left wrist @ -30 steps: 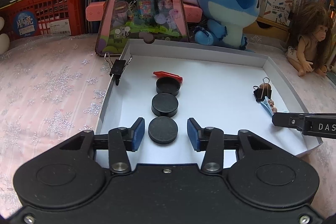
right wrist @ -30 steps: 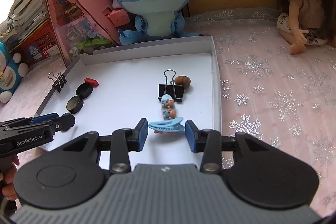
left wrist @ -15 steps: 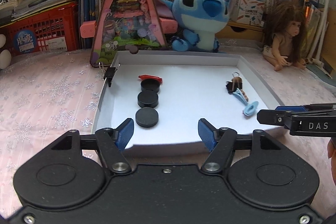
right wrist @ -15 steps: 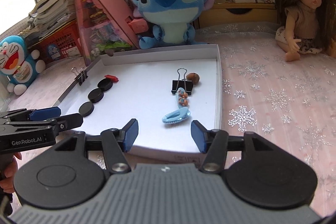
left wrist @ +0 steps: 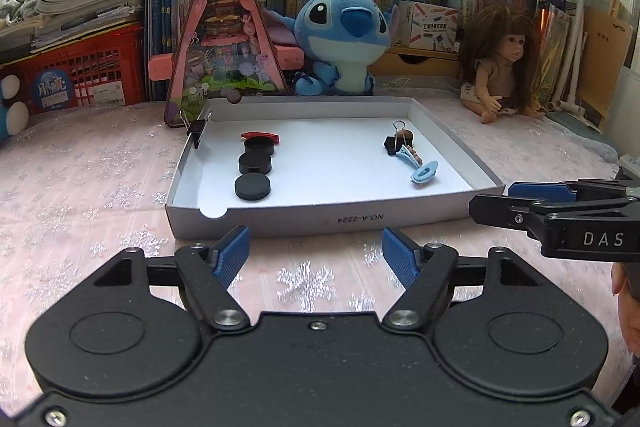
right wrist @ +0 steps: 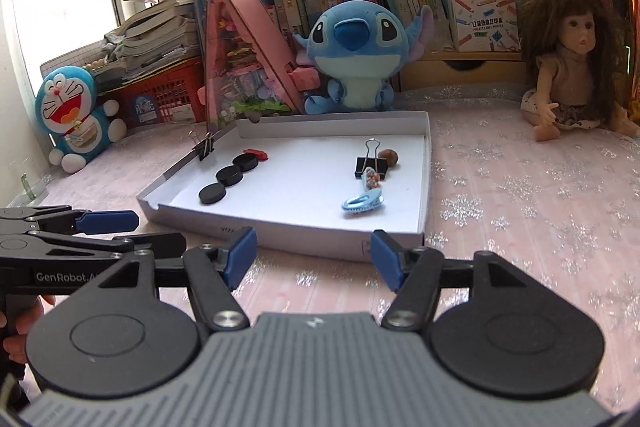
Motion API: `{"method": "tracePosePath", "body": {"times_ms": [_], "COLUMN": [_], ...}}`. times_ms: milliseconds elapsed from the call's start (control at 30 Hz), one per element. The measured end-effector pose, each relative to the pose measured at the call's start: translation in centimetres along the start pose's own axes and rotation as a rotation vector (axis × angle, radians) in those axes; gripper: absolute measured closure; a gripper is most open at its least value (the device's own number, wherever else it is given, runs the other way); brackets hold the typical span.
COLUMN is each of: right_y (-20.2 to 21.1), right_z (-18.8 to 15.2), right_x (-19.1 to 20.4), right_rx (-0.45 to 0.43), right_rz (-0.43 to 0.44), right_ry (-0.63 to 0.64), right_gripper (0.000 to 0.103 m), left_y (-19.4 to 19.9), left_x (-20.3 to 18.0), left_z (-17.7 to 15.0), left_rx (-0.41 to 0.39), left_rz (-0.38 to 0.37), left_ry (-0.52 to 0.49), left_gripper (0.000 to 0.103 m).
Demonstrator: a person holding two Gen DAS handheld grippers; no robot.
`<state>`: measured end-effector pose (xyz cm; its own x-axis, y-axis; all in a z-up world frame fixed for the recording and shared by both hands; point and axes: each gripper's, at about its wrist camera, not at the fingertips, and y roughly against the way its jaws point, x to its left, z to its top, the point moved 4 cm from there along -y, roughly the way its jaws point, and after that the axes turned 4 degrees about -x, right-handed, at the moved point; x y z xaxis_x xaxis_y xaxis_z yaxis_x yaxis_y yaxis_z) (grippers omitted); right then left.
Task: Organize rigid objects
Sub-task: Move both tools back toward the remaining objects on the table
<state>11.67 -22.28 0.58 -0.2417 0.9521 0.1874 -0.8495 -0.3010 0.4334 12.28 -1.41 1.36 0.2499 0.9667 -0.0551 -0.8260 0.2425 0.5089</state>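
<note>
A shallow white tray [left wrist: 320,221] [right wrist: 288,227] lies on the pink snowflake cloth. On its left side three black discs [left wrist: 255,163] [right wrist: 229,175] stand in a line, with a small red piece [left wrist: 260,136] behind them. On its right side lie a black binder clip [left wrist: 394,141] [right wrist: 372,161], a brown nut [right wrist: 389,157] and a blue hair clip [left wrist: 424,174] [right wrist: 362,203]. My left gripper [left wrist: 316,255] is open and empty, in front of the tray's near wall. My right gripper [right wrist: 312,253] is open and empty, also in front of the tray.
Another binder clip [left wrist: 197,127] is clamped on the tray's left rim. Behind the tray stand a pink triangular toy house [left wrist: 224,39], a blue plush [left wrist: 344,39] and a doll [left wrist: 500,67]. A Doraemon plush [right wrist: 74,115], a red crate [left wrist: 80,75] and bookshelves stand behind.
Both grippers have pulled back out of the tray and opened wider. A disc and the hair clip, which were between the fingers, now lie free in the tray.
</note>
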Motion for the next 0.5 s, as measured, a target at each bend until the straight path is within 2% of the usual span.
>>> {"method": "tracePosePath", "body": {"times_ms": [433, 500], "right_y": [2.5, 2.9], "right_z": [-4.3, -4.7], "right_x": [1.0, 1.2], "right_rx": [-0.017, -0.031], "right_rz": [0.001, 0.003], "right_ry": [0.039, 0.057], "right_gripper": [0.026, 0.023], "left_y": [2.4, 2.5], "left_x": [-0.9, -0.8], "left_z": [-4.5, -4.9], "left_rx": [-0.012, -0.013], "left_rz": [0.026, 0.027], "left_ry": [0.003, 0.014], "left_gripper": [0.032, 0.032]}}
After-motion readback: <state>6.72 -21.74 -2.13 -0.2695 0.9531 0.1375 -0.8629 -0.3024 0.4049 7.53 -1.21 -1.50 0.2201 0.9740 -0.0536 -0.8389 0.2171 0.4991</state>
